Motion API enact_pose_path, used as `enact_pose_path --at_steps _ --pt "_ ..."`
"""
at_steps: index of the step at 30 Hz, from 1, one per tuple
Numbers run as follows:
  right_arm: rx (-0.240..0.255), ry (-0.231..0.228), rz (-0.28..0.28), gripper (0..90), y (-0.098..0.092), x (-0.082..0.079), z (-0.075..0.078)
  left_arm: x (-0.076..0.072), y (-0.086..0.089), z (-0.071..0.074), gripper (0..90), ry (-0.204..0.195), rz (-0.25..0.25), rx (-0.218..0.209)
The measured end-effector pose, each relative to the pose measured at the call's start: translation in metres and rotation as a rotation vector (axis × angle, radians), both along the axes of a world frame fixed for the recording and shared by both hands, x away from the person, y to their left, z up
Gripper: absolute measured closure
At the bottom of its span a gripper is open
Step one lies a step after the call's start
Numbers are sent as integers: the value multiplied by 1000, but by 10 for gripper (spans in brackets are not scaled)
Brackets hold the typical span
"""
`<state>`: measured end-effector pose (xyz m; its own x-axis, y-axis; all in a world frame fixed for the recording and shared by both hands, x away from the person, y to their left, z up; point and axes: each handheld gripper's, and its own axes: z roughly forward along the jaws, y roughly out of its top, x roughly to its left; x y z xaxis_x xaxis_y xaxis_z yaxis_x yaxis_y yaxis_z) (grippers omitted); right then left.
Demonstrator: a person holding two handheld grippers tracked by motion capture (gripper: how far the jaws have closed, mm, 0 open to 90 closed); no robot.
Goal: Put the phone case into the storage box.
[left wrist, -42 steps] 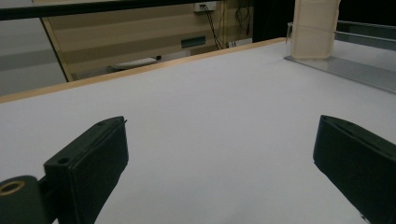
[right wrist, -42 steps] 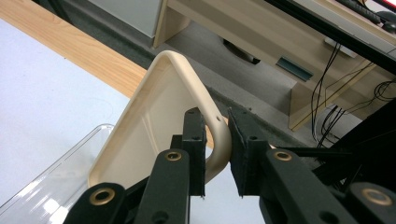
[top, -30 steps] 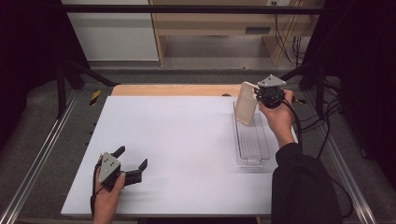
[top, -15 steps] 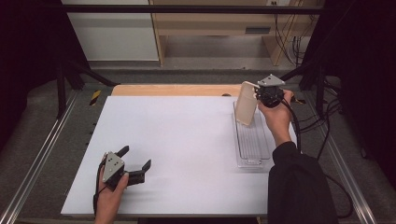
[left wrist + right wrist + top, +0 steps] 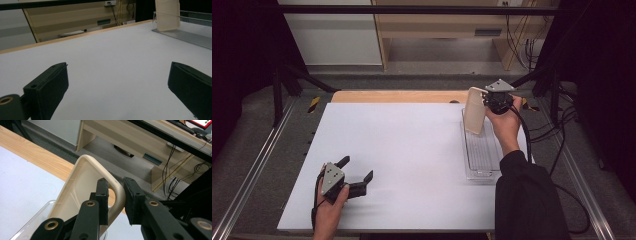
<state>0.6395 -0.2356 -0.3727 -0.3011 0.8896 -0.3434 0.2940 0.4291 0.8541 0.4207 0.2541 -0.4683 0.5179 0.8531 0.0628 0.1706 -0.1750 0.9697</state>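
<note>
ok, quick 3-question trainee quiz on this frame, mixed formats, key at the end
1. True or false: the left gripper is holding something.
2. What is the right gripper clamped on? A) a cream phone case B) a cable C) the tray wall
3. Fill in: the case's lower end stands inside the clear ____.

Key: 1 false, its fingers are spread over bare white table. 2 A, at the case's rim. 3 tray.

Two grippers: left [image 5: 357, 181] at seven o'clock, right [image 5: 486, 100] at one o'clock. One cream lid [image 5: 474, 117], one clear tray [image 5: 482, 155] at three o'clock. One white table [image 5: 402, 150]. Two hands: left [image 5: 329, 212], right [image 5: 504, 125].
</note>
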Motion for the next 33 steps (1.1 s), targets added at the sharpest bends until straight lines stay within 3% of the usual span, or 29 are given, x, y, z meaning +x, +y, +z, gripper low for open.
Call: enact_pose_path --at_steps 33 --pt "101 -3 -43 667 5 9 -6 0 3 0 32 0 5 -18"
